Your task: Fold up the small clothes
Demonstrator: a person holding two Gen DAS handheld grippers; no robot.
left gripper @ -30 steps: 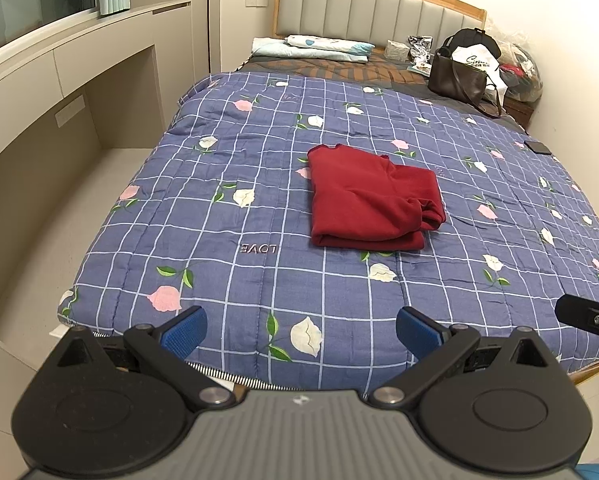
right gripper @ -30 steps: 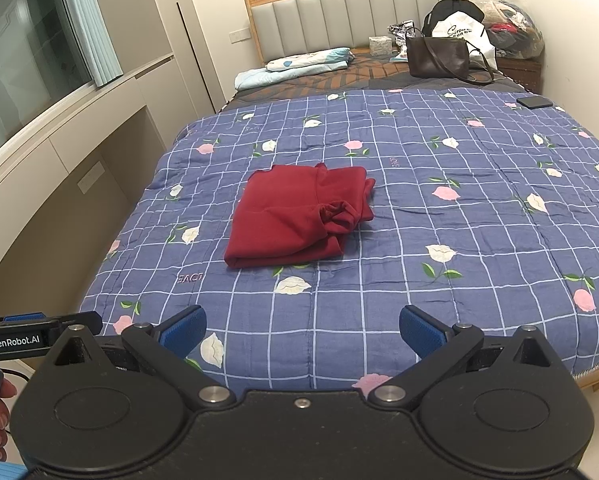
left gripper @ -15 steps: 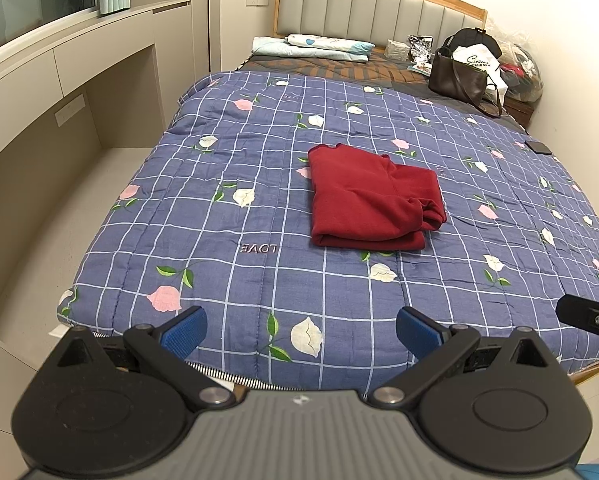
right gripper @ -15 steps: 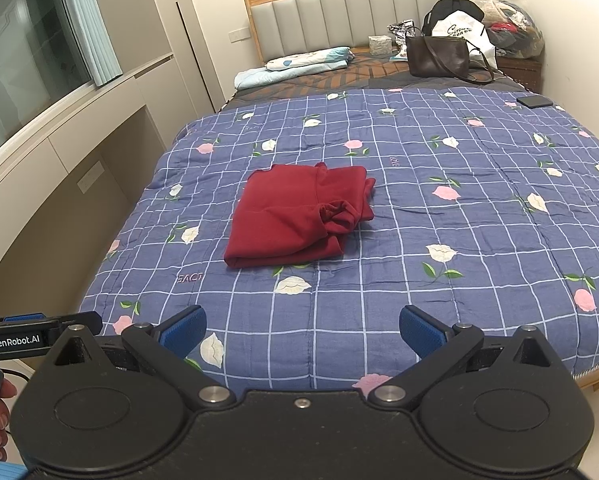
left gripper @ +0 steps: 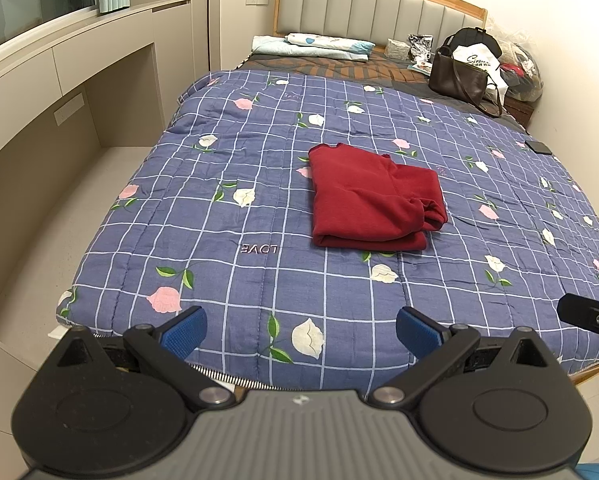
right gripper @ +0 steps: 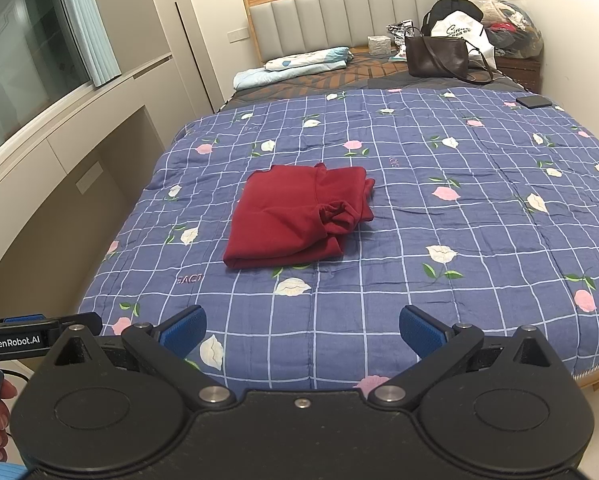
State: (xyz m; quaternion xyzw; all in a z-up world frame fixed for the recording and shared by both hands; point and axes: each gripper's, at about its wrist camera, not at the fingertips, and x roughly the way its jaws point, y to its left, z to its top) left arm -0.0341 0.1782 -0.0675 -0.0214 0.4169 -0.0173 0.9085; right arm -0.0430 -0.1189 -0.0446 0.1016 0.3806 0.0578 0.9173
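In the middle of the bed [left gripper: 219, 240], on the blue checked quilt, the red garment [left gripper: 371, 200] lies folded into a rough rectangle, with a bunched sleeve [right gripper: 337, 216] sticking out at its right side. Your left hand-held gripper [left gripper: 297, 330] and right hand-held gripper [right gripper: 302, 330] both hang at the foot of the bed, spread wide, holding nothing, well apart from the cloth. That loose sleeve is your likely trouble: pinch only the top layer there and the fold may slide open. Drag a finger across the soft quilt and it could wrinkle under the garment and skew the stack. The phone [right gripper: 533, 101] and handbag [right gripper: 435, 58] sit well clear.
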